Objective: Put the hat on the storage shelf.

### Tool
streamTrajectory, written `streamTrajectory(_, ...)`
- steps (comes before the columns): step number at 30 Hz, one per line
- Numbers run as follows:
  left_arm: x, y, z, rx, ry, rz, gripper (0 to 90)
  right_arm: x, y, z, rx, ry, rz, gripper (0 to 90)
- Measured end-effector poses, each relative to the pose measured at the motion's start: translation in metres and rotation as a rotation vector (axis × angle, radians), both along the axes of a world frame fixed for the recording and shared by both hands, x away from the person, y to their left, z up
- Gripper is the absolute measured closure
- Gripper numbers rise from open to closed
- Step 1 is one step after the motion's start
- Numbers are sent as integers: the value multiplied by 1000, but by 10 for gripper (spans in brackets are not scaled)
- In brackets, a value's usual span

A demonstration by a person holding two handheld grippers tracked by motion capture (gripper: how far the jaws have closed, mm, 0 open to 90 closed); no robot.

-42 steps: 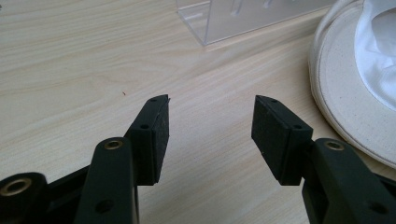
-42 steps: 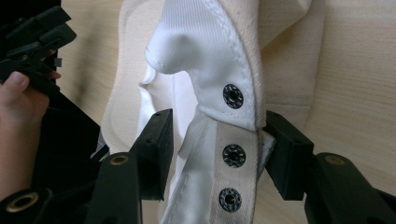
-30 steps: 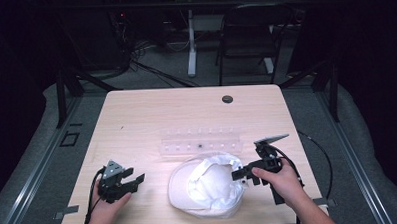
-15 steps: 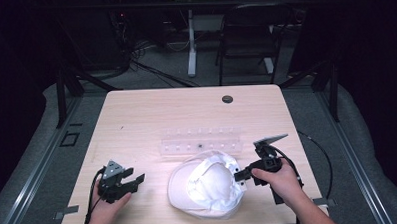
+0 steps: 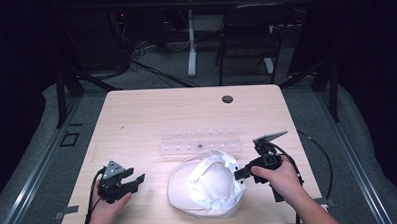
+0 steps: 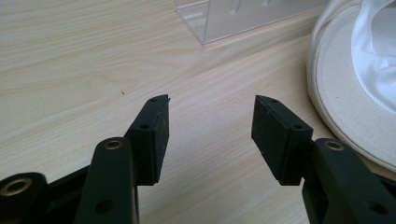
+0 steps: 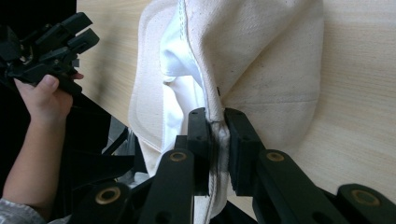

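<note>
Hat (image 5: 209, 184) lies upside down on the near middle of the tabletop (image 5: 151, 118), brim flat on the wood, white lining facing up. Just beyond it sits a clear plastic rack (image 5: 200, 141), close to the hat's far edge; I can't tell whether they touch.

Right claw (image 5: 240, 174) has just been closing and is now clenched on the hat's right edge. The right gripper view shows the stitched fabric seam (image 7: 215, 122) pinched flat between both pads, cloth bunching above the grip.

Left claw (image 5: 137, 179) released, jaws wide with nothing between them, resting low over bare wood to the left of the hat and apart from it. In the left gripper view the brim (image 6: 345, 112) sits off to one side of the jaws and the rack corner (image 6: 205, 28) ahead.

Progress, as judged: early. First grasp on the hat is made; the hat has not been lifted, turned or moved off its spot. Left: whatever is to be done with the hat (likely flipping or reshaping), with the left claw probably needed on the opposite edge.
</note>
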State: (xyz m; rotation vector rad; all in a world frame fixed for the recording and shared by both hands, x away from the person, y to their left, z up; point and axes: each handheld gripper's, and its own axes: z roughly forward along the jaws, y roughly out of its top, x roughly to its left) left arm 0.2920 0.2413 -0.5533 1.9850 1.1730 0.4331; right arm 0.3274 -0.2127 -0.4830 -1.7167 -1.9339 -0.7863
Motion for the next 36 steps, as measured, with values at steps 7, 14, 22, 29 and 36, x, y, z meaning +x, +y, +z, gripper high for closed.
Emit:
streamTrajectory(7,0,0,0,0,2,-2,472,4,-3,10,30,1,7,815)
streamTrajectory(14,0,0,0,0,1,-5,472,5,-6,25,56,1,-12,816)
streamTrajectory(22,0,-1,0,0,5,-5,472,6,-11,41,87,2,13,816)
streamTrajectory(29,-1,-2,-1,-3,9,-4,472,4,-11,53,104,-25,-5,816)
streamTrajectory(36,-1,-2,-1,2,6,-6,472,4,-9,68,105,-35,-6,816)
